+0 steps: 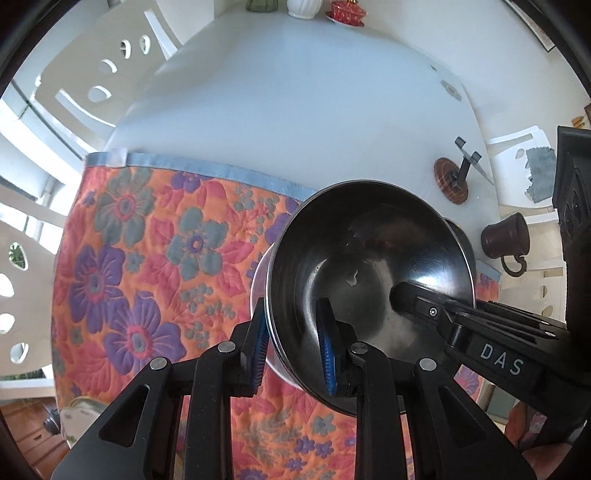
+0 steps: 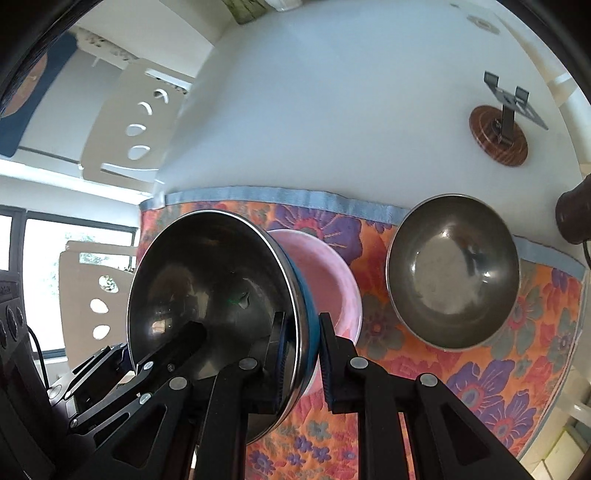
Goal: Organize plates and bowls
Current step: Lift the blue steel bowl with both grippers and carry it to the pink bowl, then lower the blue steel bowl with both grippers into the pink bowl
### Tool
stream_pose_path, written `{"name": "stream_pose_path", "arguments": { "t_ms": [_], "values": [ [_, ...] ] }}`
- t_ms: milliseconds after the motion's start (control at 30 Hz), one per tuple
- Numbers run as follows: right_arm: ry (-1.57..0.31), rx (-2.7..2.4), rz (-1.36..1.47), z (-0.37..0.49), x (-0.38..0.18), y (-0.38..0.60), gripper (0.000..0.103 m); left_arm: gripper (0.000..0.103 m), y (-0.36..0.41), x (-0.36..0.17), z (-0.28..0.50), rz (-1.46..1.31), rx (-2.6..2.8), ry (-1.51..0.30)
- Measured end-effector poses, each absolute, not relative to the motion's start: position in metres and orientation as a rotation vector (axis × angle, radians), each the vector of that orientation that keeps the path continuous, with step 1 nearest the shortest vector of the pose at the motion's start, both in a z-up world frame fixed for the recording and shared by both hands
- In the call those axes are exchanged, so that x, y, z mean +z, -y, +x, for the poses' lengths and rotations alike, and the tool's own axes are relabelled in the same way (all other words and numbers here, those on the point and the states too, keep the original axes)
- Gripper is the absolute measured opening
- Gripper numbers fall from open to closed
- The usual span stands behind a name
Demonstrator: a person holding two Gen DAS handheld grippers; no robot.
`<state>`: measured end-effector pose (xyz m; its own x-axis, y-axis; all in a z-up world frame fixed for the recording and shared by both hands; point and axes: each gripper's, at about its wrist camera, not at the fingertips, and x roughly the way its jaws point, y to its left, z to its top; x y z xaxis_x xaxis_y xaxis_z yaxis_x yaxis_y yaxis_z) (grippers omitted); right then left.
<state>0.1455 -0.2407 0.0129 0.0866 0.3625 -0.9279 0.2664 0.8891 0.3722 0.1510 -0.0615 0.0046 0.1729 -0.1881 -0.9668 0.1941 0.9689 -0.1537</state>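
Both grippers hold one tilted steel bowl [image 1: 369,273] [image 2: 207,280] above a floral mat [image 1: 147,258]. My left gripper [image 1: 291,347] is shut on the bowl's near rim, one blue pad outside the wall and one inside. My right gripper [image 2: 303,354] is shut on the opposite rim in the same way; its black finger [image 1: 410,295] shows inside the bowl. A pink bowl [image 2: 328,280] sits on the mat just behind the held bowl. A second steel bowl [image 2: 454,273] stands upright on the mat to the right, and only its rim [image 1: 461,236] shows in the left wrist view.
The mat covers the near part of a white table [image 1: 314,110]. On the bare top stand a brown mug [image 1: 504,240] [image 2: 572,218] and a wooden coaster with a black metal stand [image 1: 450,179] [image 2: 498,136]. White chairs [image 2: 136,129] stand at the left. Red cup and vases [image 1: 345,11] at the far end.
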Motion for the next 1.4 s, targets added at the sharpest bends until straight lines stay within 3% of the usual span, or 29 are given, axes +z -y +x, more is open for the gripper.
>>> {"name": "stream_pose_path", "arguments": {
  "t_ms": [533,1400],
  "values": [
    [-1.545,0.057,0.544,0.151,-0.030,0.242,0.016,0.021,0.064,-0.036,0.157,0.041,-0.316,-1.442],
    [-1.533,0.039,0.547,0.147,-0.035,0.243,0.024,0.021,0.044,-0.029,0.151,-0.013,-0.289,-1.437]
  ]
}}
